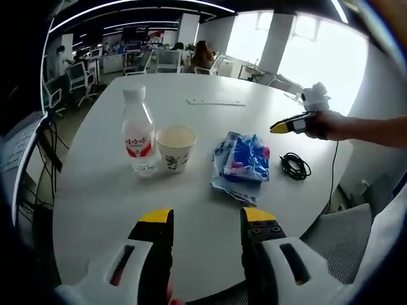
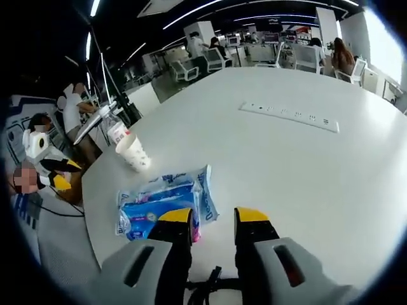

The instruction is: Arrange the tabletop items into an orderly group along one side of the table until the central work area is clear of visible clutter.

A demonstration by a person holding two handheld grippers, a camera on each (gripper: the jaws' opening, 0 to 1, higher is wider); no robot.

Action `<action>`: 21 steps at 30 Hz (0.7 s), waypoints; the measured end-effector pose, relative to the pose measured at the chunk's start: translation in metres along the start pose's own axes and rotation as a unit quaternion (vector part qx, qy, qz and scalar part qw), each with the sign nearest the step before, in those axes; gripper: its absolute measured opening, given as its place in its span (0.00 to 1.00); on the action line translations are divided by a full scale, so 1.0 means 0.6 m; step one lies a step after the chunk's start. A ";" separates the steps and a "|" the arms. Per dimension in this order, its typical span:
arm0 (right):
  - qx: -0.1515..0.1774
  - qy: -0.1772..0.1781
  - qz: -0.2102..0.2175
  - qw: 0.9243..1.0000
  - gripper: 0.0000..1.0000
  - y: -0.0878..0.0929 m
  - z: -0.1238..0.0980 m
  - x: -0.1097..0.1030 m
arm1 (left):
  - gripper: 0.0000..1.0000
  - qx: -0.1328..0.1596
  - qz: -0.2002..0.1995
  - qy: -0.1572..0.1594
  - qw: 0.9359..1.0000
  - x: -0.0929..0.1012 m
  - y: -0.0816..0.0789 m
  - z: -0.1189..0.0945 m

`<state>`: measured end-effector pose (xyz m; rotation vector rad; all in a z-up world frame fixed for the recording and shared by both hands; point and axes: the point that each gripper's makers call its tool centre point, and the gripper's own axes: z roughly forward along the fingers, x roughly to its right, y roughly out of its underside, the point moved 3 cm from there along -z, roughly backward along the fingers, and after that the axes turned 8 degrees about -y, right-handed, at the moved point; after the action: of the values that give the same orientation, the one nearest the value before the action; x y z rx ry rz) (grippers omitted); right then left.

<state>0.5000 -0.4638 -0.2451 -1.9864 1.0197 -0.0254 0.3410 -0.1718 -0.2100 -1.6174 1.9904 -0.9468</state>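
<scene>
On the white table [image 1: 95, 190] a clear water bottle [image 1: 137, 133] with a red label stands next to a white paper cup [image 1: 175, 147]. To their right lie blue tissue packs [image 1: 241, 162] and a coiled black cable [image 1: 294, 166]. My left gripper [image 1: 206, 219] stands open over the near edge, short of all of them. A hand holds my right gripper [image 1: 283, 126] above the cable. In the right gripper view my right gripper [image 2: 213, 216] is open, with the tissue packs [image 2: 162, 206] just beyond its left jaw and the cable [image 2: 203, 289] low between the jaws. The cup [image 2: 135, 152], bottle [image 2: 116, 132] and left gripper [image 2: 62, 174] lie farther off.
A flush power strip [image 2: 289, 115] sits in the table's far part, also seen as a thin strip [image 1: 215, 101]. Office chairs [image 1: 79, 79] and desks ring the table. A grey chair [image 1: 337, 235] stands at the near right edge. Bare tabletop spreads around the strip.
</scene>
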 end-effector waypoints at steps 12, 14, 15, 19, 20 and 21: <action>-0.026 -0.018 -0.031 0.999 0.27 -0.005 0.028 -0.013 | 0.41 0.004 -0.009 -0.007 1.000 -0.006 0.003 -0.010; -0.032 -0.019 -0.037 0.999 0.27 -0.004 0.034 -0.014 | 0.41 0.004 -0.011 -0.008 1.000 -0.007 0.005 -0.012; -0.038 -0.019 -0.040 0.998 0.26 -0.001 0.038 -0.013 | 0.41 0.004 -0.012 -0.009 1.000 -0.007 0.005 -0.013; -0.044 -0.024 -0.041 0.998 0.26 0.002 0.048 -0.018 | 0.41 0.006 -0.014 -0.013 1.000 -0.012 0.004 -0.018; -0.047 -0.025 -0.043 0.998 0.26 0.003 0.052 -0.020 | 0.41 0.007 -0.014 -0.015 1.000 -0.013 0.003 -0.019; -0.049 -0.026 -0.044 0.997 0.25 0.003 0.055 -0.020 | 0.41 0.008 -0.014 -0.016 1.000 -0.014 0.002 -0.020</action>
<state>0.5031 -0.4336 -0.2625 -2.1091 0.9144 0.0293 0.3339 -0.1603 -0.2036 -1.6466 1.9391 -0.9393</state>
